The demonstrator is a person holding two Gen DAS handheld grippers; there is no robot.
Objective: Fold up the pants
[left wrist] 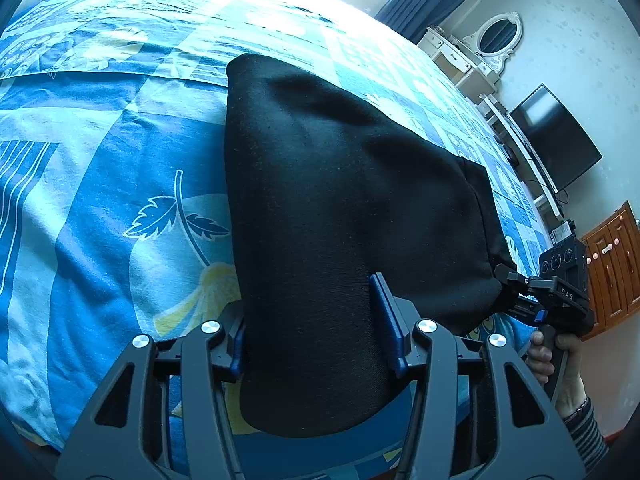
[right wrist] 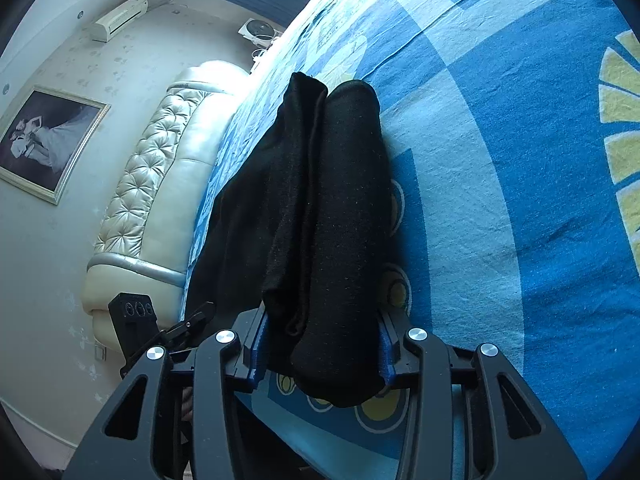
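The black pants (left wrist: 340, 184) lie folded into a thick bundle on the blue patterned bed sheet (left wrist: 100, 208). My left gripper (left wrist: 310, 306) is shut on the near end of the bundle, and the cloth fills the gap between its blue pads. At the right edge of the left wrist view, the right gripper (left wrist: 516, 280) clamps the bundle's other corner, held by a hand (left wrist: 552, 356). In the right wrist view, my right gripper (right wrist: 322, 330) is shut on the doubled layers of the pants (right wrist: 332, 200). The left gripper (right wrist: 192, 320) shows at lower left there.
The bed sheet (right wrist: 500, 160) spreads wide around the pants. A cream tufted headboard (right wrist: 160, 176) stands at one end. Past the bed's far side are a white dresser with mirror (left wrist: 480, 52), a dark TV (left wrist: 556, 136) and a wooden cabinet (left wrist: 616, 264).
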